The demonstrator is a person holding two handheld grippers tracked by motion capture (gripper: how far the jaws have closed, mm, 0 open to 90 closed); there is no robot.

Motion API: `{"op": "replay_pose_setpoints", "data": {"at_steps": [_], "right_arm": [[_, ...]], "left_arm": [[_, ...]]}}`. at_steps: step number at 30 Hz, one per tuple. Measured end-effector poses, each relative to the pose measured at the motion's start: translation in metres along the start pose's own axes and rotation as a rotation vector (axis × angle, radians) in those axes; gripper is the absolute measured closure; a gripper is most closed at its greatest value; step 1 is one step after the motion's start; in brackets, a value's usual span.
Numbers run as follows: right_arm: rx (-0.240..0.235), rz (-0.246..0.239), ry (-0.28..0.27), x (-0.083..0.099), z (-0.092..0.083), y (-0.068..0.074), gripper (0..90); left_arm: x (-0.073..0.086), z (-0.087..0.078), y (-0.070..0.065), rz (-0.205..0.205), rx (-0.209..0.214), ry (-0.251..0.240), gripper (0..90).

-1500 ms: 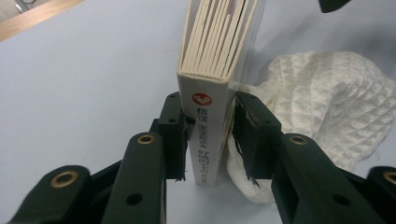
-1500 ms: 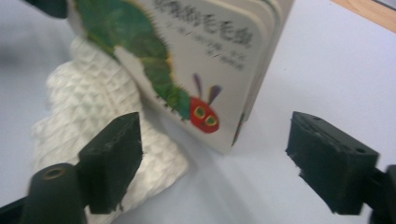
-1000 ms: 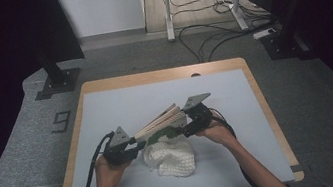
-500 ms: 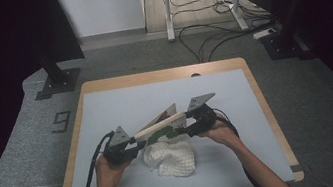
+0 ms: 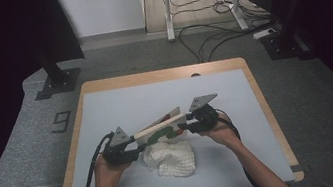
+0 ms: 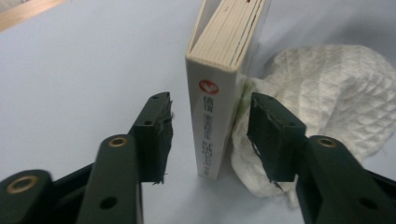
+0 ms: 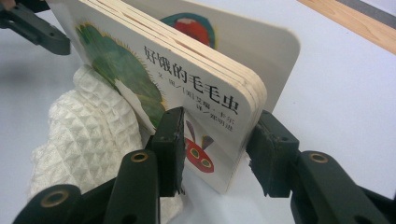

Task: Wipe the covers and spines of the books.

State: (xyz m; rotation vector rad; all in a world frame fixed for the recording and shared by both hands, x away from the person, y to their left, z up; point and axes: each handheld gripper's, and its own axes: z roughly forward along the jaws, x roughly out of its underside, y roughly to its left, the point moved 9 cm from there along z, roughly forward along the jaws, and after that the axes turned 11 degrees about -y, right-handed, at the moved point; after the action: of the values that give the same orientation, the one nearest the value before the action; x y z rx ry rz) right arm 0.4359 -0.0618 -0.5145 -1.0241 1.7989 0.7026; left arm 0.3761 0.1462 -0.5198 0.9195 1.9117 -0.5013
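Standing on edge at the frame's lower middle, the board book leans over a white waffle cloth on the bench. Right gripper fingers have just closed onto its covers; left gripper fingers have just opened, straddling the spine without contact.

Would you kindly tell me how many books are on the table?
1: a white cardboard picture book with a green caterpillar cover, standing on edge mid-table beside the white waffle-knit cloth; none seems hidden.

Book between both claws, cloth just before it.
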Motion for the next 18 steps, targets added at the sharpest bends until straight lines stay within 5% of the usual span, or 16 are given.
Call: {"op": "replay_pose_setpoints", "data": {"at_steps": [7, 13, 18], "right_arm": [[0.002, 0.006, 0.004, 0.000, 0.000, 0.000, 56.9], [0.007, 0.006, 0.007, 0.000, 0.000, 0.000, 56.9], [0.009, 0.004, 0.013, -0.001, 0.001, 0.000, 56.8]], "left_arm": [[0.000, -0.013, -0.006, -0.065, 0.034, 0.001, 35.0], [-0.005, -0.026, -0.026, -0.051, 0.074, -0.026, 30.4], [-0.009, -0.029, -0.044, -0.044, 0.148, -0.045, 29.4]]}}
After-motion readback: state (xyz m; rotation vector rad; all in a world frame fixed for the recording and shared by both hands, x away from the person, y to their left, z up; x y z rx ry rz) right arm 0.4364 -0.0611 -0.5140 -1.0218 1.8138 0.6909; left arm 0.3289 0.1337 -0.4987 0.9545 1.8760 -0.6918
